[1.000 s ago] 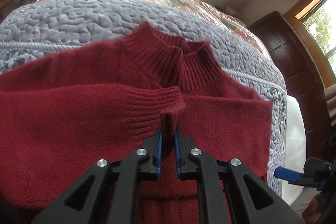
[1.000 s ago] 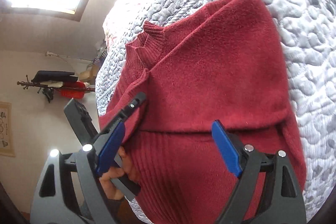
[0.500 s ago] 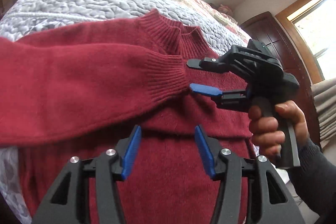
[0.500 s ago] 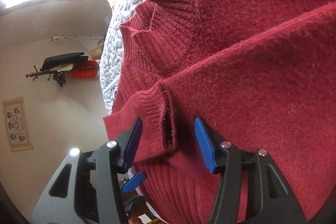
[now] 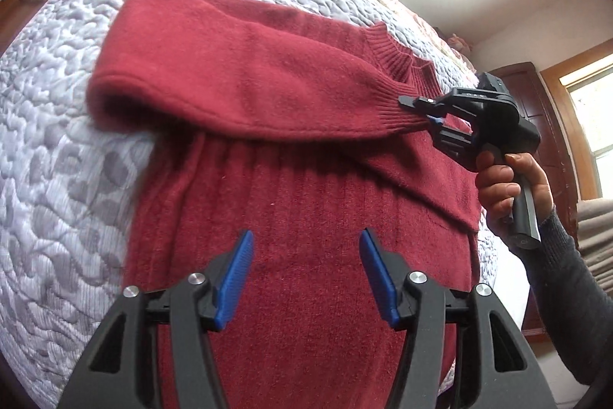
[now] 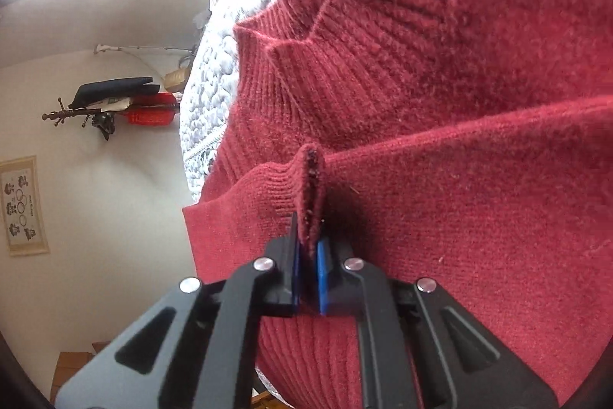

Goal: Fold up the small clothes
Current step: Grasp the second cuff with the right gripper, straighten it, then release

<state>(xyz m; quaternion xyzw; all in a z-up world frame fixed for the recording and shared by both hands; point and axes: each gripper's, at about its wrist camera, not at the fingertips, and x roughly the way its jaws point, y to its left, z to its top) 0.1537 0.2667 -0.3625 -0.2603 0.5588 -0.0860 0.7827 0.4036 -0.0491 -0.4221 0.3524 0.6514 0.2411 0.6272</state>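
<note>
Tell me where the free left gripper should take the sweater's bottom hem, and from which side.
Take the sweater by its ribbed lower body, at the left edge where the knit meets the quilt, coming in from that side. The edge there lies flat and unobstructed. The left gripper hangs open above it; the right gripper pinches the sleeve cuff.

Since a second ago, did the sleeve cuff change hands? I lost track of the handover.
Yes. The left tongs, then shut on the cuff, are now open below it; the right tongs grip it beside the collar.
</note>
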